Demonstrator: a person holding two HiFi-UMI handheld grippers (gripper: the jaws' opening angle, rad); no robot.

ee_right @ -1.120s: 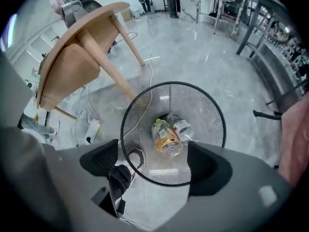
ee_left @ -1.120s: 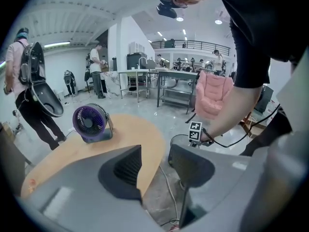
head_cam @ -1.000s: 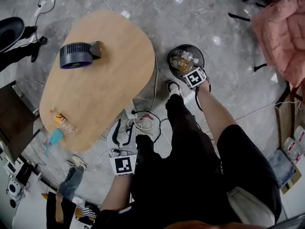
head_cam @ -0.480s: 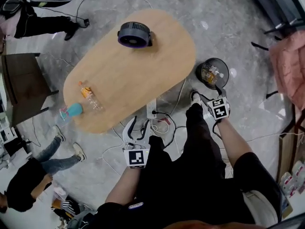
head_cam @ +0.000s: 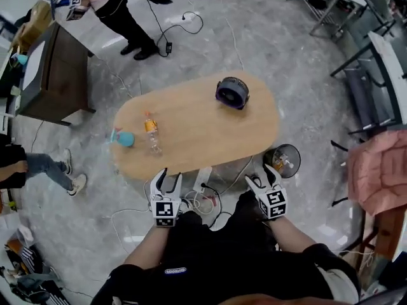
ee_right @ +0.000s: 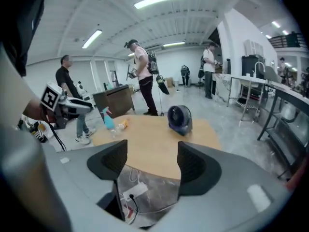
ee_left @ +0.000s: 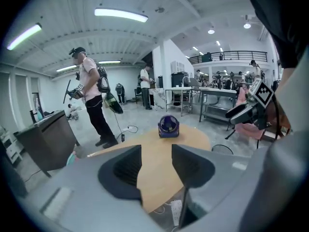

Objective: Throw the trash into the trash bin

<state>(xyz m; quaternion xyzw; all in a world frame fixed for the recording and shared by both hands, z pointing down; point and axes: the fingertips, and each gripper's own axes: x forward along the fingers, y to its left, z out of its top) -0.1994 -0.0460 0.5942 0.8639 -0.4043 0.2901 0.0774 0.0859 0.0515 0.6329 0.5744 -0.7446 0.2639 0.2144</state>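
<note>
Left claw [head_cam: 166, 177]: jaws apart, nothing between them; held over the floor just off the near edge of the worktop [head_cam: 203, 127]
Right claw [head_cam: 261, 176]: jaws apart, having just been closing part-way, nothing between them; just beside the near-left side of the trash bin
Bottle [head_cam: 151, 132]: clear with an orange label, lying on the left part of the worktop, well apart from both claws
Spray bottle [head_cam: 121, 137]: teal, at the worktop's left edge, just beside the bottle
Fan [head_cam: 232, 92]: dark and round, on the far right part of the worktop
Trash bin [head_cam: 297, 155]: dark and round, on the floor off the worktop's near right corner, with bottles lying inside
Power strip [ee_right: 137, 190]: white, on the floor with cables, between the two claws
</note>
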